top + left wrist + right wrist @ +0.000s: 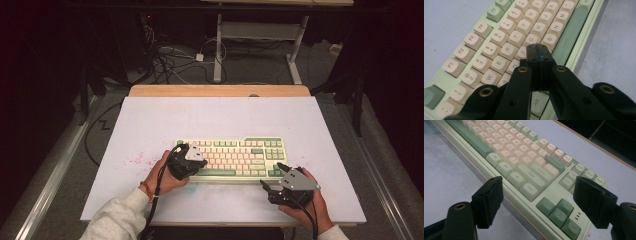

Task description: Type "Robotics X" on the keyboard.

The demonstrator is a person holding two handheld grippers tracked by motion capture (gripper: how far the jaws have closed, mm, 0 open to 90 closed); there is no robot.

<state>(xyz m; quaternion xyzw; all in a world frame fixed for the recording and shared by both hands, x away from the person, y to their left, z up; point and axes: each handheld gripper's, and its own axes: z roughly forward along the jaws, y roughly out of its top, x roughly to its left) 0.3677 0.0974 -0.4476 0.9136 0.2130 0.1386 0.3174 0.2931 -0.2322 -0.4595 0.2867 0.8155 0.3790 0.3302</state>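
Observation:
A pale green keyboard [235,157] with cream and green keys lies on the white table top [215,120]. My left gripper [200,161] hovers over the keyboard's left part, jaws shut with nothing between them. In the left gripper view its joined fingertips [539,51] sit above the keys near F and G of the keyboard [506,37]. My right gripper [272,177] rests at the keyboard's near right corner, jaws open and empty. In the right gripper view its fingers [487,200] frame the arrow keys and the corner of the keyboard [529,170].
The white board has a wooden strip [220,90] along its far edge and faint pink specks [136,159] left of the keyboard. Beyond the table lie floor cables [170,62] and a desk frame [260,30]. Metal rails [55,170] run along both sides.

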